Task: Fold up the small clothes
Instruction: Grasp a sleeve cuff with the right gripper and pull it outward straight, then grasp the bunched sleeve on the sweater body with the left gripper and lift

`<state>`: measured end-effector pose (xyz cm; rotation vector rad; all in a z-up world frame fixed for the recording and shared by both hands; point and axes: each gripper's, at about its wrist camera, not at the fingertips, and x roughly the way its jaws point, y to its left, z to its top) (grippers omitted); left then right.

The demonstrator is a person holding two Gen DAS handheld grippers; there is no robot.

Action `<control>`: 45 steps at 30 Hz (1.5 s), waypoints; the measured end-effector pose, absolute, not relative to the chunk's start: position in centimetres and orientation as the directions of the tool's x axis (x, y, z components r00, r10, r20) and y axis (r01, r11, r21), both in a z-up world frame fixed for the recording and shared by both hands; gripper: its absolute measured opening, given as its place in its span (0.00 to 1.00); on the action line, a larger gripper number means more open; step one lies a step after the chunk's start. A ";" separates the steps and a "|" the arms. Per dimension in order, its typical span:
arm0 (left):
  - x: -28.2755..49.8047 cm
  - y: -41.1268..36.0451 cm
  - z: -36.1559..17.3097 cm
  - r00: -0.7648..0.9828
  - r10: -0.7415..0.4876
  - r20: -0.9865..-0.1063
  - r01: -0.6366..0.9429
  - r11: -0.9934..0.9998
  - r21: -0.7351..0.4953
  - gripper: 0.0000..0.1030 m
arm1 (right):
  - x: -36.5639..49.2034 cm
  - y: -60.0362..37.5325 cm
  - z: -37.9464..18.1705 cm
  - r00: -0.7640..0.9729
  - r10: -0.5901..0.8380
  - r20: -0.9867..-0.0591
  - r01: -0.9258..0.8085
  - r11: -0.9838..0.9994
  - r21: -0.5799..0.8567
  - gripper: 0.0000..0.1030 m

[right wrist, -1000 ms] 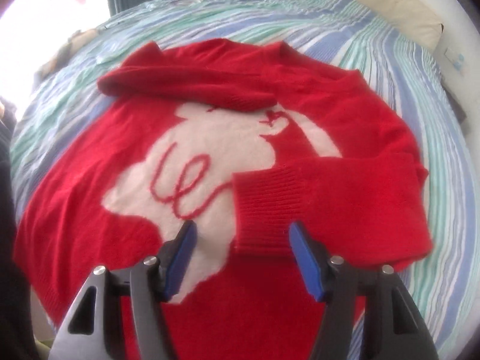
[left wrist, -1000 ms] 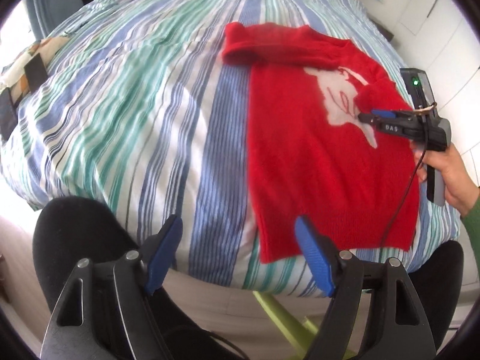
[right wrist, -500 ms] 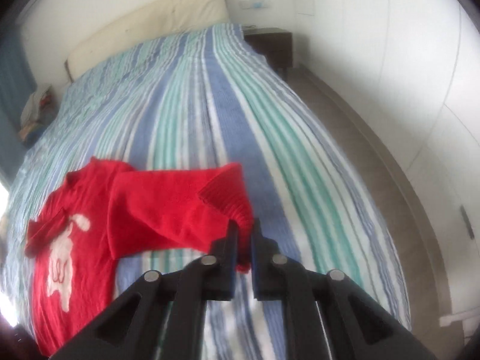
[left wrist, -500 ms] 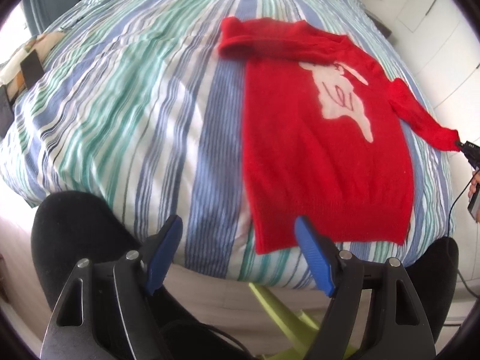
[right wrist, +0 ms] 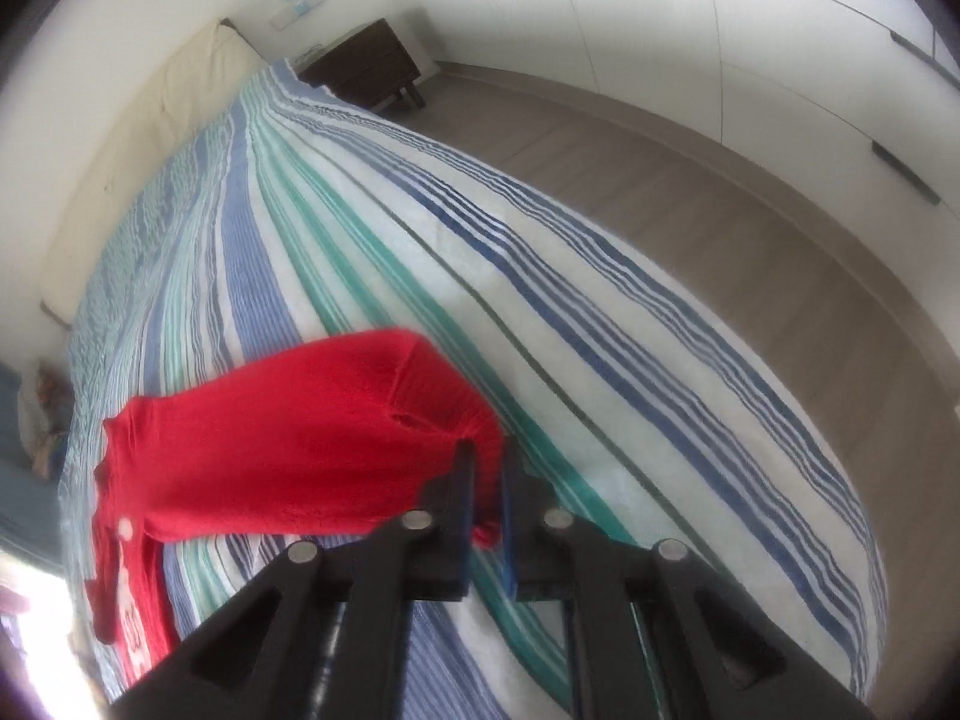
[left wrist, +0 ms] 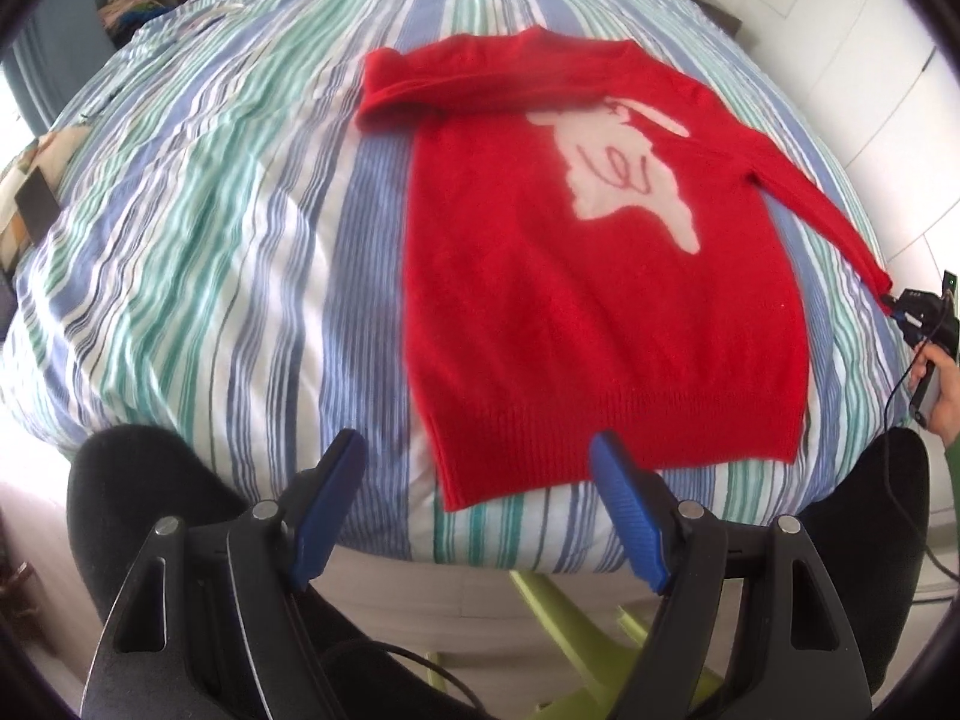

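Observation:
A small red sweater (left wrist: 576,276) with a white figure on its chest lies flat on the striped bed (left wrist: 210,192). Its left sleeve is folded across the top. Its right sleeve (left wrist: 822,210) is stretched out to the right. My right gripper (right wrist: 485,480) is shut on the cuff of that sleeve (right wrist: 312,438) and holds it out past the bed's right side; it also shows in the left wrist view (left wrist: 900,306). My left gripper (left wrist: 480,480) is open and empty, just in front of the sweater's hem at the bed's near edge.
The bed's foot edge runs just under my left gripper, with black-clad knees (left wrist: 138,498) and a green stool (left wrist: 576,618) below. A cream headboard (right wrist: 138,150), a dark nightstand (right wrist: 366,66), wooden floor (right wrist: 750,210) and white wardrobe doors lie on the right side.
My right gripper closed on the right sleeve's cuff, which lay folded on the chest, and pulled it out to the right until straight. My left gripper stayed open by the hem.

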<state>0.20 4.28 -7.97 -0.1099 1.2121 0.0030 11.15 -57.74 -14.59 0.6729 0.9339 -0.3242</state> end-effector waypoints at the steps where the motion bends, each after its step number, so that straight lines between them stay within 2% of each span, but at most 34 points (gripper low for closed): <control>1: 0.1 4.6 -8.2 0.347 -0.055 -0.936 -0.071 0.994 -0.084 0.77 | 11.1 -57.9 -14.8 0.568 0.044 -0.822 0.529 0.746 0.405 0.06; 4: -0.4 5.4 -8.4 0.346 -0.044 -0.937 -0.091 0.993 -0.080 0.77 | 10.9 -58.7 -14.9 0.590 0.080 -0.804 0.533 0.708 0.462 0.08; 5: -0.5 5.6 -8.5 0.344 -0.039 -0.938 -0.095 0.993 -0.076 0.77 | 10.6 -59.1 -14.9 0.604 0.091 -0.792 0.539 0.686 0.489 0.12; 8: -0.7 6.1 -8.8 0.337 -0.031 -0.941 -0.106 0.992 -0.071 0.77 | 9.6 -59.8 -14.3 0.613 0.073 -0.787 0.564 0.656 0.501 0.14; 12: 0.0 6.0 -8.9 0.335 -0.024 -0.942 -0.094 0.994 -0.059 0.77 | 9.3 -57.7 -10.7 0.642 -0.023 -0.767 0.495 0.776 0.391 0.17; 14: 1.0 5.6 -8.7 0.333 -0.017 -0.943 -0.078 0.996 -0.046 0.77 | 10.6 -55.6 -9.9 0.652 0.023 -0.758 0.404 0.835 0.373 0.17; 17: 2.6 5.1 -6.9 0.366 -0.020 -0.930 -0.039 0.999 -0.037 0.77 | 12.6 -53.8 -11.5 0.612 0.097 -0.785 0.348 0.858 0.378 0.25; 19: 3.7 4.9 -4.8 0.407 -0.016 -0.913 0.000 1.000 -0.018 0.77 | 13.1 -53.9 -13.9 0.555 0.090 -0.827 0.394 0.847 0.356 0.25; 21: 5.2 5.0 -2.7 0.452 -0.006 -0.892 0.035 0.999 0.012 0.86 | 12.4 -54.3 -15.0 0.568 0.067 -0.820 0.432 0.824 0.366 0.17; 23: 7.5 4.9 -1.0 0.488 -0.022 -0.872 0.085 0.996 0.022 0.94 | 11.3 -53.7 -14.1 0.573 0.007 -0.819 0.450 0.833 0.321 0.18; 25: 11.1 4.4 -0.4 0.500 -0.068 -0.863 0.162 0.987 0.017 0.95 | 10.4 -51.7 -12.3 0.593 -0.016 -0.805 0.395 0.877 0.274 0.18; 26: 13.2 4.3 -0.6 0.498 -0.079 -0.864 0.187 0.982 0.018 0.95 | 9.8 -50.4 -11.4 0.613 -0.006 -0.790 0.353 0.897 0.267 0.20; 29: 21.0 4.2 -2.6 0.442 -0.100 -0.891 0.187 0.982 -0.018 0.94 | 7.5 -46.0 -9.8 0.653 0.054 -0.755 0.218 0.942 0.256 0.41; 30: 23.5 4.1 -3.7 0.410 -0.118 -0.904 0.184 0.982 -0.045 0.94 | 6.7 -44.4 -9.8 0.661 0.074 -0.746 0.177 0.952 0.251 0.43; 32: 27.6 3.5 -6.0 0.349 -0.137 -0.927 0.192 0.979 -0.072 0.93 | 5.2 -41.5 -10.3 0.661 0.108 -0.742 0.112 0.964 0.240 0.43; 37: 32.4 0.0 -11.8 0.287 -0.038 -0.957 0.262 0.964 0.041 0.90 | 2.9 -36.8 -11.3 0.661 0.141 -0.737 0.035 0.975 0.219 0.43; 40: 33.3 -0.8 -14.6 0.247 -0.021 -0.969 0.268 0.962 0.047 0.77 | 2.8 -35.8 -11.4 0.665 0.130 -0.735 0.022 0.981 0.193 0.43; 41: 33.2 -1.0 -15.1 0.240 -0.041 -0.970 0.273 0.962 0.027 0.61 | 3.0 -35.8 -11.6 0.658 0.129 -0.741 0.025 0.981 0.194 0.43; 42: 32.9 -1.2 -15.3 0.250 -0.080 -0.965 0.287 0.958 -0.004 0.28 | 3.3 -35.9 -12.0 0.650 0.133 -0.748 0.031 0.979 0.200 0.43; 43: 32.4 -1.4 -15.0 0.267 -0.114 -0.957 0.304 0.952 -0.029 0.15 | 3.4 -36.1 -12.3 0.641 0.135 -0.755 0.038 0.978 0.207 0.43; 44: 31.7 -1.7 -14.5 0.295 -0.128 -0.947 0.320 0.947 -0.028 0.10 | 3.7 -36.3 -12.5 0.633 0.137 -0.762 0.045 0.976 0.213 0.43; 45: 30.6 -2.0 -13.6 0.339 -0.138 -0.931 0.342 0.940 -0.014 0.09 | 3.8 -36.4 -12.7 0.629 0.138 -0.765 0.052 0.974 0.219 0.43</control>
